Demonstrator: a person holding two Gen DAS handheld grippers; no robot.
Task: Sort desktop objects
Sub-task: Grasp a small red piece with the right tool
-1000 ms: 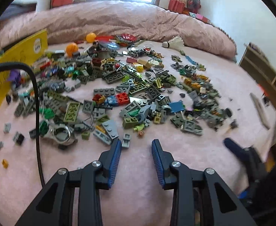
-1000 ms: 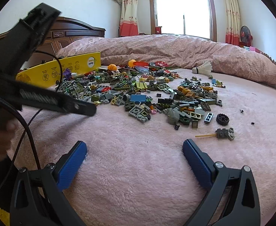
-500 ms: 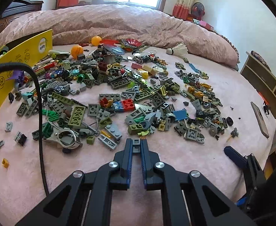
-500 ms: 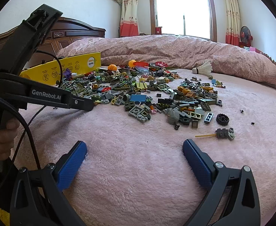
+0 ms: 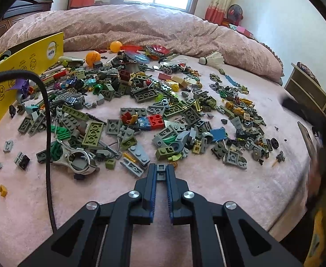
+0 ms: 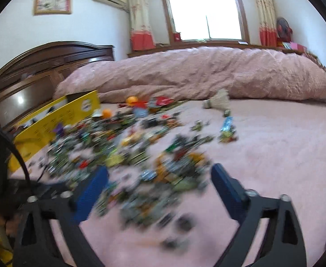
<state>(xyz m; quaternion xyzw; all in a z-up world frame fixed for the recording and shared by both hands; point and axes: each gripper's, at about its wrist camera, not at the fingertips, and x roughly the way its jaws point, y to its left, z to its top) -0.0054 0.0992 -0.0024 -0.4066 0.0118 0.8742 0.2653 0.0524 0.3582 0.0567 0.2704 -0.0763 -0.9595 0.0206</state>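
Observation:
A wide heap of small toy bricks (image 5: pixel 154 111) lies on a pink blanket (image 5: pixel 218 189). My left gripper (image 5: pixel 161 173) is shut on a small grey brick (image 5: pixel 161 170) at the heap's near edge, held a little above the blanket. In the right wrist view the heap (image 6: pixel 140 155) is blurred. My right gripper (image 6: pixel 159 175) hangs over its near part with jaws wide apart and closing. No brick is pinched between its blue pads (image 6: pixel 91 191).
A yellow box (image 5: pixel 18 66) stands at the left edge of the heap. Two orange balls (image 5: pixel 93 56) and a white shuttlecock (image 5: pixel 211 59) lie at the back. A rolled pink quilt (image 6: pixel 207 75) lies behind. A black cable (image 5: pixel 48 133) hangs on the left. A wooden shelf (image 5: pixel 309 93) is at the right.
My left gripper closed on the small grey brick and lifted it slightly. My right gripper swept forward and up over the heap, its jaws narrowing, and its view has blurred.

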